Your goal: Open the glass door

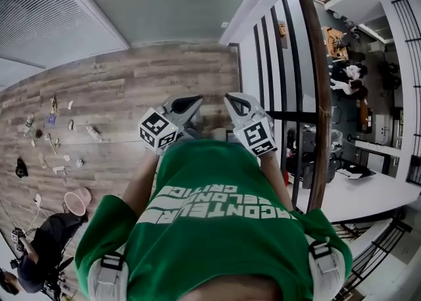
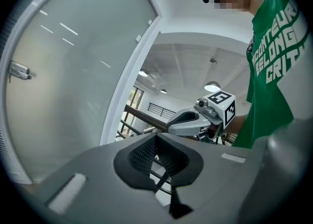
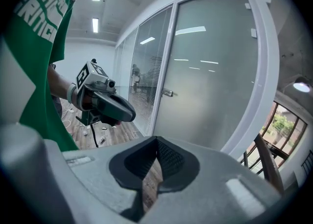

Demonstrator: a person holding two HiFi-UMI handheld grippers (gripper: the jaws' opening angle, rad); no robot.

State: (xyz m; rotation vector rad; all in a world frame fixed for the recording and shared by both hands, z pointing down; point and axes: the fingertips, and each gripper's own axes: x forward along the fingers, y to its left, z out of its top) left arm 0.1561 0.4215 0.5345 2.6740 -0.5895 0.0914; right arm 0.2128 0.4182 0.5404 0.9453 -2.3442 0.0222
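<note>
Off to your left, small bits of clutter (image 1: 56, 135) lie scattered on the wood floor (image 1: 131, 83), and another person (image 1: 39, 247) crouches behind them. If you step sideways while watching the door you could tread on something or bump into them. Your left gripper (image 1: 187, 104) is held up close to your chest, with its jaws together and nothing between them. It would have to open before it could take hold of anything, and a late opening at the lever could knock the metal instead of gripping it. The door (image 3: 215, 71) stands ahead of you, closed in its white frame, and its handle (image 3: 167, 92) is well apart from both grippers. That leaves a long reach, and the handle is a small, smooth target on a frosted pane. A poor aim could strike the glass with a hard jaw tip, and a shallow bite could slide off the lever as you turn it. I cannot tell which way the door swings, so a push in the wrong direction would only strain the grip. Your right gripper (image 1: 238, 104) sits just beside the left one, with its jaws likewise together and empty. The two are close enough to clash if both move at once. To your right runs the railing (image 1: 320, 83), with a drop beyond it, so a wide elbow swing or a backward step on that side is the thing to avoid.
</note>
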